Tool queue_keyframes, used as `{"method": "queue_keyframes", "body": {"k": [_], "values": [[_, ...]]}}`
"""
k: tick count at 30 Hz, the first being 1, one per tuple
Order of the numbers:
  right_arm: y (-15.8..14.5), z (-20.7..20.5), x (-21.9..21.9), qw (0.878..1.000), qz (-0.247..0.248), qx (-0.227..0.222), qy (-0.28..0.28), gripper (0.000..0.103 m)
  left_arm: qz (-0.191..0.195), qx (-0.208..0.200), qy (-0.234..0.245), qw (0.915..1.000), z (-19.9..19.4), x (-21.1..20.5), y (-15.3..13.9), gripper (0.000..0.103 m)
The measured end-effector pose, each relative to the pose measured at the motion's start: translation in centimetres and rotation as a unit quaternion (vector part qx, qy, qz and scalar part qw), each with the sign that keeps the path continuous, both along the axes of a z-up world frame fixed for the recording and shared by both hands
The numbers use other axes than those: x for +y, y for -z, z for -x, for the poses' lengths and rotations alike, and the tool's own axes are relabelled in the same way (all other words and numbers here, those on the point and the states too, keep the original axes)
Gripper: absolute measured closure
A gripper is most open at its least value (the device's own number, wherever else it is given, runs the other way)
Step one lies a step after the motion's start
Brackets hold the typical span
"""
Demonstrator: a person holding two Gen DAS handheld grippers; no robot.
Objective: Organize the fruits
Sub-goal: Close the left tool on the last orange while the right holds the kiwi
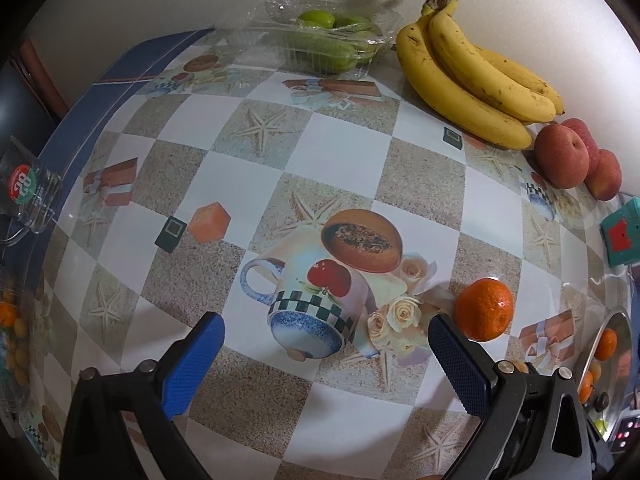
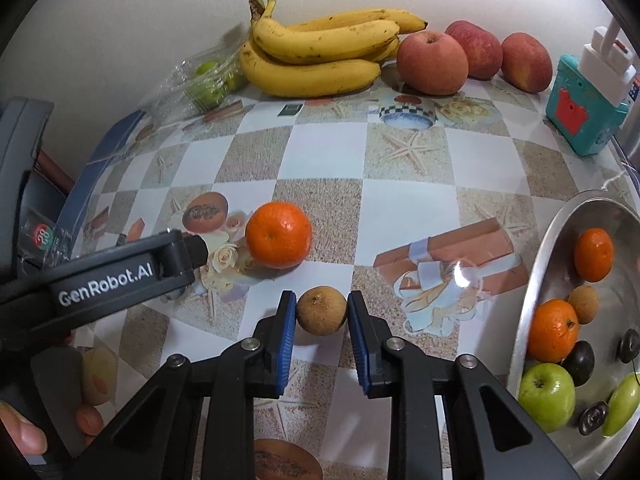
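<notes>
Orange mandarin (image 2: 278, 235) just behind gripped longan (image 2: 321, 311); bananas (image 2: 320, 52) far back.

The bench (image 2: 400, 208) had a cloth of white and sandy squares, with pale starfish, orange gift boxes and a blue-and-white cup printed on it. Its left edge was dark blue. The bananas (image 2: 320, 52) were yellow with brown spots. The apples (image 2: 432, 62) were red. One orange mandarin (image 2: 278, 236) was bright and shiny. The small round fruit (image 2: 321, 311) was dull brown. The silver bowl (image 2: 560, 232) held orange, green, brown and dark fruit. The right gripper (image 2: 321, 316) had blue pads on black arms. The toy box (image 2: 580, 112) was teal with red.
</notes>
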State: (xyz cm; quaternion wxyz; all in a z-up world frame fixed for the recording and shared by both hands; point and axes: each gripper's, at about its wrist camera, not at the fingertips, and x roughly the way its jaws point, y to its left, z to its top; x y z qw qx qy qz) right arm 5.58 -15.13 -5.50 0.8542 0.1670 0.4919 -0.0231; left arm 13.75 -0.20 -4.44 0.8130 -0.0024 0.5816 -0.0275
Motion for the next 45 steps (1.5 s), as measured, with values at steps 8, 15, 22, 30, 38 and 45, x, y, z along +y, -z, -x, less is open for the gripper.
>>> {"method": "queue_keyframes", "body": {"k": [8, 15, 22, 30, 38, 45], "values": [[-0.7, 0.8, -2.4, 0.999, -0.015, 0.003, 0.039, 0.076, 0.009, -0.009, 0.025, 0.9996, 0.3, -1.8, -0.9, 0.000], [-2.3, 1.9, -4.9, 0.997, -0.024, -0.012, 0.073, 0.076, 0.040, -0.013, 0.054, 0.9976, 0.9, -3.2, -0.9, 0.000], [-3.3, 2.7, -6.3, 0.995, -0.029, -0.024, 0.090, 0.076, 0.082, -0.021, 0.084, 0.9929, 1.0, -5.1, -0.7, 0.008], [-3.4, 2.9, -6.6, 0.995, -0.035, -0.027, 0.092, 0.076, 0.093, -0.025, 0.107, 0.9896, 0.7, -6.5, -0.3, 0.020], [-3.6, 3.2, -6.9, 0.994, -0.039, -0.030, 0.097, 0.076, 0.103, -0.027, 0.118, 0.9873, 0.9, -7.2, -0.1, 0.040], [-3.9, 3.2, -7.0, 0.994, -0.041, -0.033, 0.096, 0.076, 0.102, -0.025, 0.119, 0.9873, 0.9, -7.4, 0.2, 0.053]]}}
